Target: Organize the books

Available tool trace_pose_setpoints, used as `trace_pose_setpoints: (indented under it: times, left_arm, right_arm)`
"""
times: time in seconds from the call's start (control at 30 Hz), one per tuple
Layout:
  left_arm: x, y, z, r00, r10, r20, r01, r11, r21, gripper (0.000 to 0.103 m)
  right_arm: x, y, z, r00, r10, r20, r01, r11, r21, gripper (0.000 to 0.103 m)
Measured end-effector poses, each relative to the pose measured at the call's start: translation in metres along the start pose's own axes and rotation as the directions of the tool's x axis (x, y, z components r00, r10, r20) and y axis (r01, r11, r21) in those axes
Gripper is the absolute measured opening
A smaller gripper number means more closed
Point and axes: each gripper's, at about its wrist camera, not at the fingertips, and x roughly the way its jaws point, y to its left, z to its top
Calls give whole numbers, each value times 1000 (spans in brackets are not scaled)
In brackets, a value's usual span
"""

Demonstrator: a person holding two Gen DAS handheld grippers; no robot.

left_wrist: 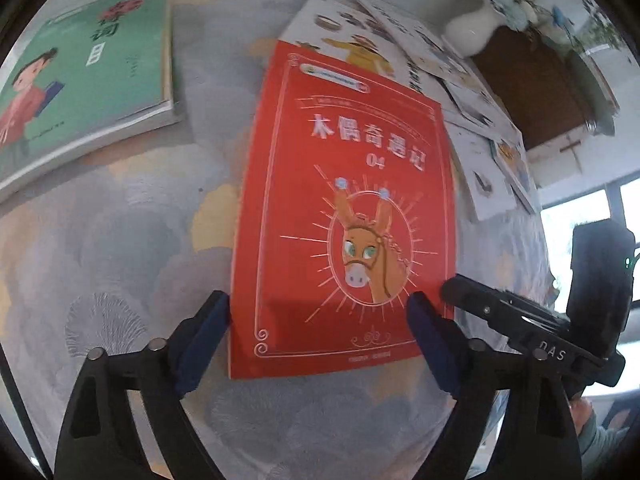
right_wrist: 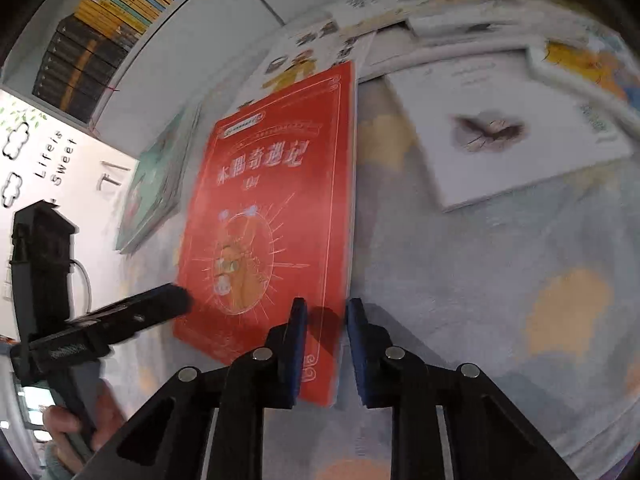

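Observation:
A red book (left_wrist: 344, 208) with a donkey on its cover lies on the patterned tablecloth (left_wrist: 120, 260), its top edge resting on a white picture book (left_wrist: 352, 44). My left gripper (left_wrist: 320, 320) is open wide across the red book's lower part; one fingertip (left_wrist: 216, 320) stands at the left edge, the other over the cover. My right gripper (right_wrist: 326, 320) has its jaws close together on the red book's (right_wrist: 264, 200) lower right corner, which reaches deep between them. From the left wrist view, the right gripper (left_wrist: 452, 288) meets the book's right edge.
A green book (left_wrist: 88, 76) lies at the far left. Several white picture books (right_wrist: 500, 136) are spread to the right of the red one. A white vase (left_wrist: 476, 32) stands at the back right. A shelf of books (right_wrist: 120, 8) lines the wall. A hand (right_wrist: 72, 424) holds the left gripper.

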Motion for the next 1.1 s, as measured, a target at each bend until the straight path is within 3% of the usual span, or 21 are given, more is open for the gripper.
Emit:
trace_pose_setpoints:
  times: [0.07, 0.13, 0.17, 0.27, 0.3, 0.33, 0.4, 0.43, 0.5, 0.6, 0.7, 0.77, 0.8, 0.83, 0.9, 0.93, 0.97, 1.0, 1.03, 1.1]
  left_arm:
    - [-1, 1, 1, 1000, -15, 2, 15, 1000, -3, 88]
    - [-11, 4, 1, 996, -87, 28, 88, 995, -35, 88]
    - [-20, 6, 1, 986, -157, 54, 160, 986, -53, 88]
    - [-54, 8, 2, 915, -374, 153, 389, 917, -84, 88]
    - [-58, 8, 3, 898, -405, 171, 423, 902, -85, 88]
    - [-58, 8, 5, 893, -415, 174, 434, 896, -90, 88]
    - [-39, 5, 10, 925, -355, 136, 369, 925, -89, 81]
    - [-25, 4, 11, 929, -357, 95, 365, 927, -91, 69]
    - [0, -5, 10, 926, -375, 42, 377, 921, -103, 62]
    - [8, -13, 12, 918, -394, 47, 397, 913, -97, 49]
    - [8, -12, 19, 881, -470, 61, 474, 870, -137, 48]
    - [5, -9, 26, 843, -533, 77, 537, 826, -171, 48]
    - [5, -9, 31, 818, -570, 81, 574, 796, -194, 48]
    - [5, -9, 34, 804, -589, 83, 592, 780, -205, 48]
    - [8, -10, 38, 778, -622, 88, 623, 749, -226, 48]
    - [12, -9, 39, 766, -637, 87, 636, 732, -243, 48]
    - [13, -10, 39, 767, -636, 84, 634, 732, -251, 48]
    - [16, -11, 39, 786, -615, 72, 610, 750, -256, 48]
    - [17, -10, 39, 806, -589, 60, 582, 772, -255, 49]
    - [20, -5, 37, 852, -522, 39, 512, 816, -267, 54]
  right_arm:
    - [0, -3, 1, 1000, 6, 0, -6, 1000, 8, 22]
    - [-1, -13, 5, 999, 50, -9, -49, 997, 52, 22]
    - [-2, -22, 6, 996, 84, -14, -83, 993, 85, 22]
    - [-1, -39, 7, 983, 184, -28, -177, 971, 161, 22]
    - [0, -44, 7, 977, 213, -29, -204, 962, 182, 22]
    - [2, -48, 7, 969, 247, -26, -236, 949, 211, 22]
    - [6, -58, 6, 950, 312, -12, -296, 914, 278, 22]
    - [8, -61, 5, 945, 328, -6, -311, 903, 295, 21]
    - [10, -67, 3, 932, 363, 9, -345, 877, 334, 21]
    - [12, -72, 0, 919, 393, 18, -372, 854, 364, 21]
    - [11, -74, -2, 911, 412, 5, -381, 839, 389, 23]
    - [6, -78, -9, 898, 440, 3, -405, 823, 398, 34]
    - [1, -81, -13, 889, 458, 12, -424, 812, 402, 46]
    - [-2, -82, -17, 873, 487, 37, -456, 787, 415, 55]
    - [-2, -82, -19, 834, 547, 79, -522, 732, 437, 59]
    - [2, -80, -15, 803, 587, 107, -563, 687, 459, 59]
    - [5, -79, -12, 788, 602, 129, -583, 663, 470, 58]
    - [7, -78, -8, 781, 607, 145, -593, 649, 476, 45]
    - [8, -77, -6, 775, 614, 149, -600, 642, 477, 26]
    - [5, -67, 2, 804, 581, 127, -571, 696, 435, 15]
